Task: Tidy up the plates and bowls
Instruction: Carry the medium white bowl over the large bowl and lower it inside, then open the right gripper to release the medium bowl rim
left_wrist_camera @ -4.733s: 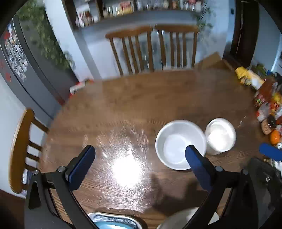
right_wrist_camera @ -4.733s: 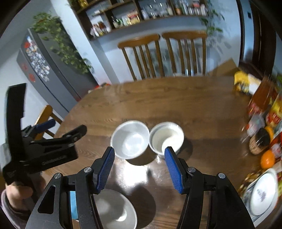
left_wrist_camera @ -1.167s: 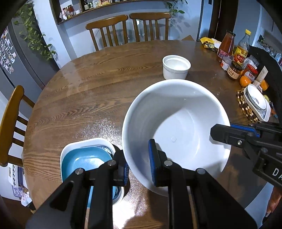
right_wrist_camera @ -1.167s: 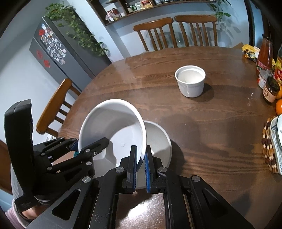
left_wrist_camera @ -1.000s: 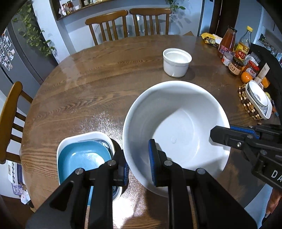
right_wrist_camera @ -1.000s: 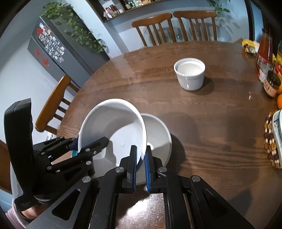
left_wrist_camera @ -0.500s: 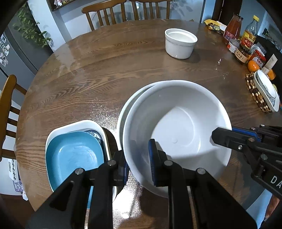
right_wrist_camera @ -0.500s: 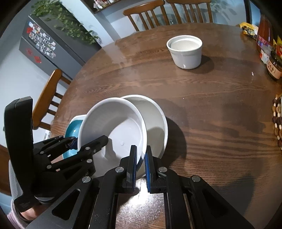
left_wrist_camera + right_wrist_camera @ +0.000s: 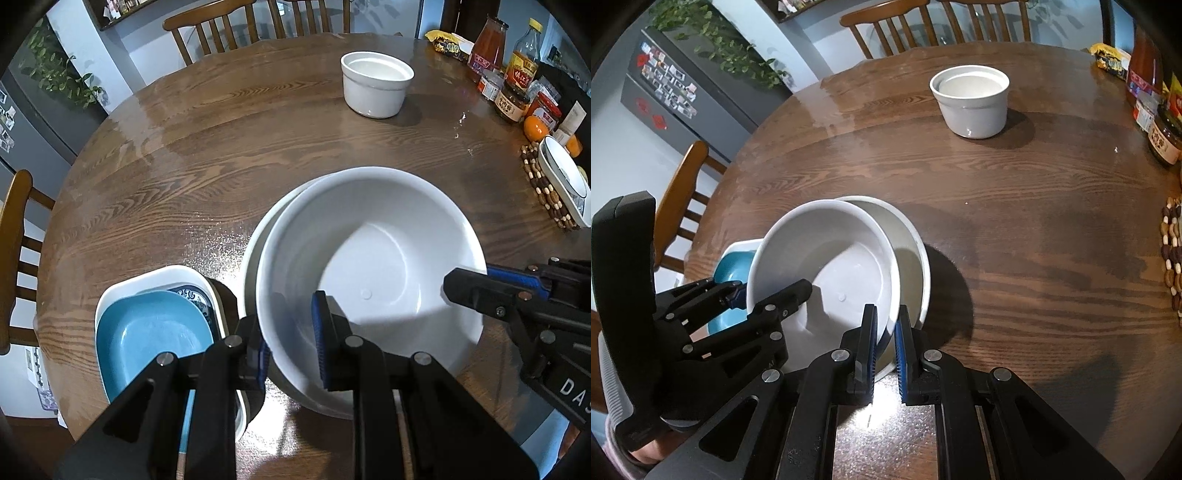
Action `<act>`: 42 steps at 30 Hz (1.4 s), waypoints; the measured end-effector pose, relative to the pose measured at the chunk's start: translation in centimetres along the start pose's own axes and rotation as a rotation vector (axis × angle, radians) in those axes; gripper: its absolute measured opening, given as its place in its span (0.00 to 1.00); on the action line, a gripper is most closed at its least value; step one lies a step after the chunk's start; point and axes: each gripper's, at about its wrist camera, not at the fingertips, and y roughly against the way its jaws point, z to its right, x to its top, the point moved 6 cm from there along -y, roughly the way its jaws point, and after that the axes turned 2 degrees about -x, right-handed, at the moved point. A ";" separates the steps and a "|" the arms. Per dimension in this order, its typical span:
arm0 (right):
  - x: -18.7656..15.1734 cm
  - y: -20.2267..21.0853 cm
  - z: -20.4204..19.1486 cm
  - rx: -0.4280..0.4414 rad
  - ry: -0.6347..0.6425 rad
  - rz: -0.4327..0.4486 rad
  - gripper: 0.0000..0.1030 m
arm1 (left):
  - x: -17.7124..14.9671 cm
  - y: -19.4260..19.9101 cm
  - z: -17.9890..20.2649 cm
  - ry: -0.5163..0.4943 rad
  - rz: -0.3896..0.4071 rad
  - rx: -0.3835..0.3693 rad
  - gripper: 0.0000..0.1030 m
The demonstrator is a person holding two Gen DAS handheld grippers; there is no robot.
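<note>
Both claws clamped on the big white bowl's [image 9: 369,266] rim: left claw [image 9: 291,339] on the near-left edge, right claw [image 9: 885,332] on the right edge. Bowl tilted, sitting partly inside a second white bowl [image 9: 912,254] on the wooden worktop [image 9: 207,147]. Blue dish [image 9: 147,332] nested in a white dish [image 9: 166,275] just left of it. Small white ramekin [image 9: 375,88] well apart, farther back.
</note>
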 end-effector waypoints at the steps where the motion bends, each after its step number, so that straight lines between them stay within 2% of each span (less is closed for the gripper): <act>1: 0.0 0.0 0.0 -0.004 0.002 0.000 0.10 | 0.0 0.0 0.0 -0.003 -0.001 0.002 0.18; 7: 0.1 0.0 0.1 -0.017 0.004 -0.002 0.10 | 0.2 -0.2 0.1 -0.018 -0.008 0.010 0.21; 42: -0.1 0.4 -0.4 -0.061 0.012 0.008 0.10 | 0.4 -0.2 0.2 -0.019 -0.012 0.008 0.22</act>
